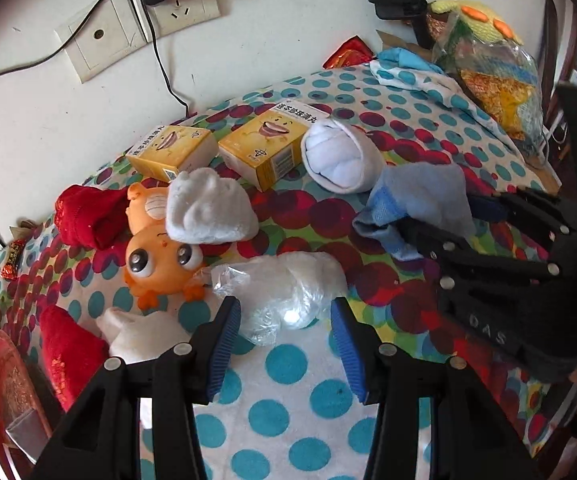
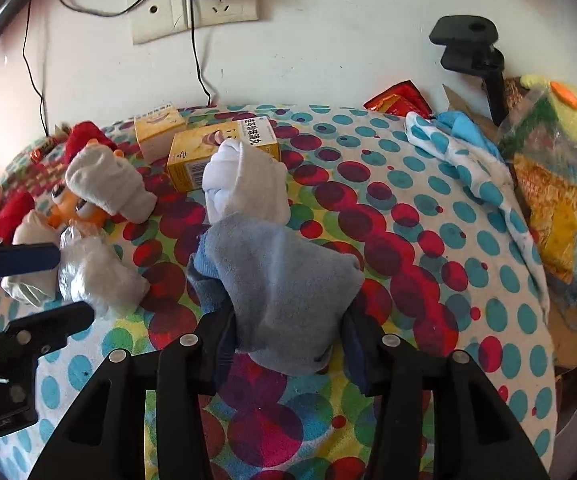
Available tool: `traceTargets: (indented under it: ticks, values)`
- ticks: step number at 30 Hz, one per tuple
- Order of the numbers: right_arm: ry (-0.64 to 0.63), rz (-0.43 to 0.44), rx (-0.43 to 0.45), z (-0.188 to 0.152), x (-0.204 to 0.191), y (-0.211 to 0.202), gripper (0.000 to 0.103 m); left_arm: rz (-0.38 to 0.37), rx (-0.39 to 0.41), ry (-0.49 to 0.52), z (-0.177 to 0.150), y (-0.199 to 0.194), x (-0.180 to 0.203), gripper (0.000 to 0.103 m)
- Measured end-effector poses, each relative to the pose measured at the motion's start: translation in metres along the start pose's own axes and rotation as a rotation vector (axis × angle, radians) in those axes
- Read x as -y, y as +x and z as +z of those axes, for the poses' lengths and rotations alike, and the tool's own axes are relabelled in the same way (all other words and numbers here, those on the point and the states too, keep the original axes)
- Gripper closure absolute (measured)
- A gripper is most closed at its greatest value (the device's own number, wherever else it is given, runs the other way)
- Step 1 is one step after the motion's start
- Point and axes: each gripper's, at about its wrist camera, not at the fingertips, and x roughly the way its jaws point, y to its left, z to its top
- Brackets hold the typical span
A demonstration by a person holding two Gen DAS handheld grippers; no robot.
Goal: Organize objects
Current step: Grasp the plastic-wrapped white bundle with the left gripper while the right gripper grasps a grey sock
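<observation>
The right gripper (image 2: 288,340) is squeezing a soft grey-blue sock bundle (image 2: 284,280) between its fingers, over the dotted tablecloth (image 2: 428,240). The left gripper (image 1: 286,344) is hanging wide open and holding nothing, with a clear plastic-wrapped white bundle (image 1: 284,296) lying just ahead between its fingertips.

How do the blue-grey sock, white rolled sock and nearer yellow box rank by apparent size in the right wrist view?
1. Blue-grey sock, though nearness to the camera inflates it.
2. White rolled sock and nearer yellow box: too alike to rank, box partly hidden.
</observation>
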Motion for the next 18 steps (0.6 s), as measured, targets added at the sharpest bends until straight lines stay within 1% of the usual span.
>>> traceTargets:
  ticks: [1, 4, 6, 9, 10, 11, 14, 18]
  values:
    - [0.014, 0.017, 0.001, 0.000, 0.003, 0.000, 0.057, 0.001, 0.000, -0.003, 0.001, 0.002, 0.002, 0.055]
    - [-0.002, 0.001, 0.000, 0.000, 0.000, 0.000, 0.057, 0.033, 0.007, -0.002, 0.006, 0.010, 0.010, 0.055]
    - [0.004, 0.007, 0.001, 0.000, 0.001, 0.000, 0.057, 0.043, 0.022, -0.028, 0.006, 0.013, 0.011, 0.055]
    - [0.006, 0.011, 0.001, -0.001, 0.001, -0.001, 0.057, 0.033, 0.053, -0.044, 0.004, 0.013, 0.009, 0.055]
    - [0.006, 0.013, 0.001, -0.001, 0.001, -0.001, 0.056, 0.010, 0.057, -0.041, 0.003, 0.013, 0.008, 0.055]
    - [0.004, 0.012, 0.000, 0.000, 0.001, -0.001, 0.056, -0.005, 0.055, -0.037, 0.002, 0.014, 0.008, 0.055]
    - [-0.006, 0.001, -0.001, 0.000, -0.001, -0.001, 0.056, -0.010, 0.045, -0.031, -0.002, 0.016, 0.006, 0.055]
    - [-0.003, 0.004, 0.000, 0.001, 0.000, 0.000, 0.055, -0.039, 0.052, -0.032, -0.004, 0.014, 0.007, 0.055]
